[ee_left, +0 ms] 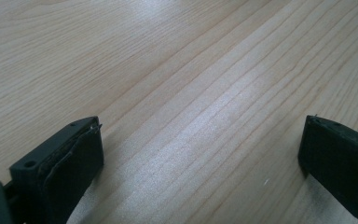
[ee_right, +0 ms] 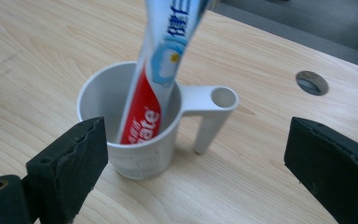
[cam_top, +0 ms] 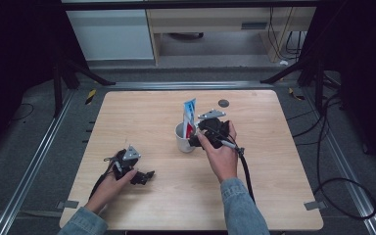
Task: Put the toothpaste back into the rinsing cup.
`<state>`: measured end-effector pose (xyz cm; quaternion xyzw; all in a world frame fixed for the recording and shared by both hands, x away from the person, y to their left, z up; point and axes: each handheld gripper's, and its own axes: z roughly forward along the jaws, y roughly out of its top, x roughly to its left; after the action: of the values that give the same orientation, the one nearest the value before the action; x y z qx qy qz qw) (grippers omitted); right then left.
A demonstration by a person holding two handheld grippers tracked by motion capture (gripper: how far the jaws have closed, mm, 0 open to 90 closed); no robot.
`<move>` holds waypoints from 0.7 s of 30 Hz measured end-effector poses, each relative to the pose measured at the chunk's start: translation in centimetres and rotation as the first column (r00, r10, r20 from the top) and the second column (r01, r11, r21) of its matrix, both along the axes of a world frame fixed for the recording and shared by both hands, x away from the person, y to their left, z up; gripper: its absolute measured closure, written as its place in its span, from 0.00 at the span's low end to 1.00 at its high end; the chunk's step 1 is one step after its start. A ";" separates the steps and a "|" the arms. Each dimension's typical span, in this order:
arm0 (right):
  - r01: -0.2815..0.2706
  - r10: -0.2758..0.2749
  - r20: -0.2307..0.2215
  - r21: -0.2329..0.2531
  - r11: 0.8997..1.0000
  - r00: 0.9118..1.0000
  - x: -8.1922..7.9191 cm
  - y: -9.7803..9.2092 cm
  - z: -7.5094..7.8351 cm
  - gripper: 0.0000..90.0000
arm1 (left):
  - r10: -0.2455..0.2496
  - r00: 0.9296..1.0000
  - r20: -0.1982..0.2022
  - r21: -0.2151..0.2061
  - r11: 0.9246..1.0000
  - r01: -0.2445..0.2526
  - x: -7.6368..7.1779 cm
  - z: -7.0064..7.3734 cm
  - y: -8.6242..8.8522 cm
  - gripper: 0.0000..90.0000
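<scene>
Two denim sleeves come in from six o'clock of the high view, each hand carrying a gripper over the wooden table (cam_top: 254,196). Nearest of them, the left gripper (cam_top: 144,177) lies low over the boards at about seven o'clock of the tabletop, well apart from everything else; in the left gripper view its black jaws stand spread wide, with bare wood grain between them and nothing held. Farther in, near the middle of the table, the right gripper (cam_top: 194,141) sits just beside a white plastic cup (cam_top: 185,143), at the cup's three o'clock in the high view. Its jaws are also spread wide: in the right gripper view the cup (ee_right: 142,154) stands upright between and a little beyond them, nearer the jaw at that view's left, and whether that jaw touches the wall cannot be told. A tube of toothpaste (ee_right: 161,70), red, white and blue, stands in the cup, leaning against its rim with the flat crimped end up and clear of both jaws. The cup's handle (ee_right: 209,109) juts toward three o'clock in that view. A round grey hole (ee_right: 312,82) marks the tabletop at about two o'clock from the cup.
</scene>
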<state>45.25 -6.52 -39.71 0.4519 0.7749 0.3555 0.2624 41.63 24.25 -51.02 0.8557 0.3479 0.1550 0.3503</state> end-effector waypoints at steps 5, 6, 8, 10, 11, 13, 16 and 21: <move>0.017 -0.018 -0.005 -0.032 0.999 1.000 -0.5 -1.2 0.0 0.07 | 0.000 1.000 0.000 -0.001 1.000 0.000 0.0 0.0 0.0 0.00; 0.021 -0.021 -0.005 -0.041 0.999 1.000 -0.6 -1.5 0.0 0.08 | -0.001 1.000 0.000 -0.001 1.000 0.001 0.0 0.0 0.0 0.00; 0.026 -0.026 0.010 -0.058 0.998 1.000 -0.7 -2.1 -0.1 0.08 | -0.001 1.000 0.000 -0.002 1.000 0.001 0.0 0.0 0.0 0.00; 0.032 -0.031 0.011 -0.080 0.996 0.999 -0.9 -2.5 -0.2 0.08 | -0.001 1.000 0.000 -0.001 1.000 0.001 0.0 0.0 0.0 0.00; 0.032 -0.032 0.007 -0.088 0.996 0.999 -0.9 -2.8 -0.3 0.08 | 0.000 1.000 0.000 0.000 1.000 0.000 0.0 0.0 0.0 0.00; 0.032 -0.032 0.007 -0.098 0.995 0.999 -1.0 -3.2 -0.3 0.09 | -0.001 1.000 0.000 -0.001 1.000 0.001 0.0 0.0 0.0 0.00; 0.029 -0.028 0.006 -0.118 0.993 1.000 -1.2 -3.7 -0.5 0.09 | -0.001 1.000 0.000 -0.001 1.000 0.001 0.0 0.0 0.0 0.00; 0.034 -0.036 -0.017 -0.115 0.993 0.999 -1.5 -4.9 -0.9 0.09 | 0.000 1.000 0.000 0.000 1.000 0.000 0.0 0.0 0.0 0.00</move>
<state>43.72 -11.44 -40.65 0.4529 0.7885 0.3014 0.2869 41.60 24.22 -51.02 0.8557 0.3477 0.1551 0.3504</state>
